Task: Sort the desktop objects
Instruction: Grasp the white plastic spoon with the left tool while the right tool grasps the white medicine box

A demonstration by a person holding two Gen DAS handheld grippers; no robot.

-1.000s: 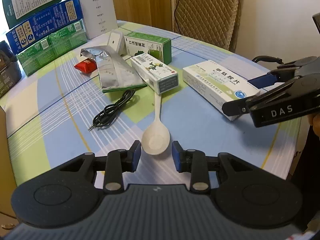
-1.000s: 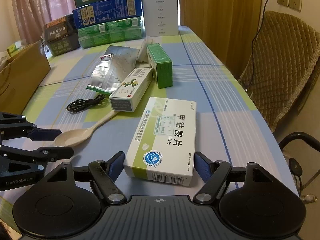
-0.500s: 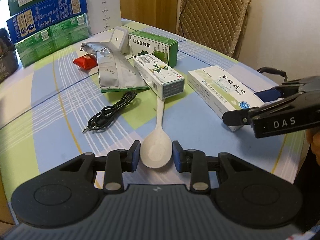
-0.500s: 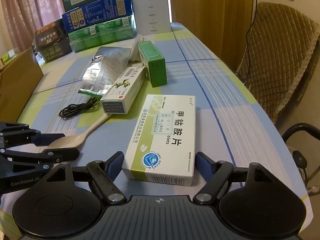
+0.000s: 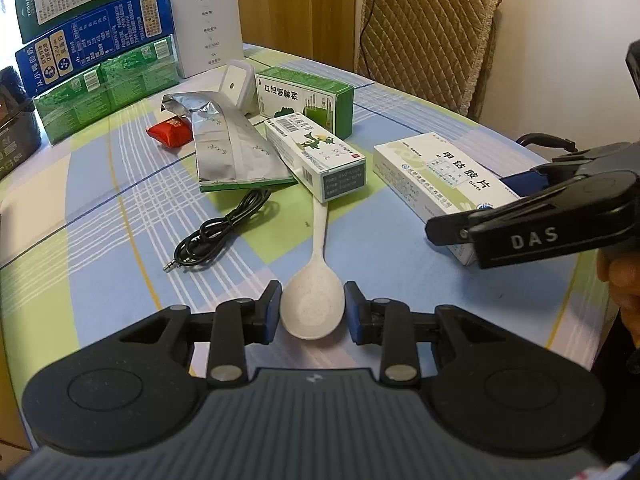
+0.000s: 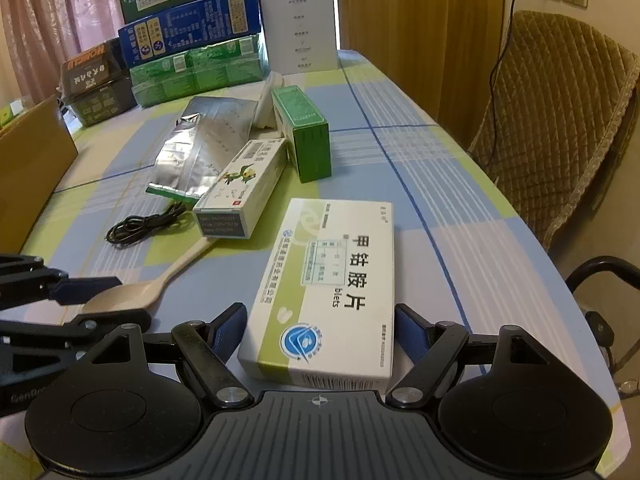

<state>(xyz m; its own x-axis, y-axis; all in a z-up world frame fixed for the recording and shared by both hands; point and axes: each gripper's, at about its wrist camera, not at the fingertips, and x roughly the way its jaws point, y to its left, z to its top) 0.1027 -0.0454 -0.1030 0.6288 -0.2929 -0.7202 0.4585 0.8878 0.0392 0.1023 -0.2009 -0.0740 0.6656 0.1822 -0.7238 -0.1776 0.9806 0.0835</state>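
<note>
A cream plastic spoon (image 5: 320, 236) lies on the checked tablecloth, its handle tip under a white-green carton (image 5: 316, 152). My left gripper (image 5: 313, 312) is open, its blue pads close on either side of the spoon's bowl. A flat white medicine box (image 6: 336, 272) with green trim lies near the table's right edge. My right gripper (image 6: 320, 328) is open and straddles that box's near end, with small gaps at both pads. In the right wrist view the left gripper (image 6: 128, 300) appears around the spoon (image 6: 176, 268). The left wrist view shows the right gripper (image 5: 472, 206) at the medicine box (image 5: 432, 176).
A green carton (image 5: 308, 100), silver pouch (image 5: 228, 148), red packet (image 5: 170, 132) and coiled black cable (image 5: 224, 232) lie mid-table. Stacked boxes (image 5: 100, 56) and a white box (image 5: 208, 24) stand at the back. A cardboard box (image 6: 28, 168) is left, a quilted chair (image 6: 560, 120) right.
My left gripper has moved forward, so the spoon's bowl now sits between its pads. The right gripper has crept a little further along the medicine box. Neither jaw width changed.
</note>
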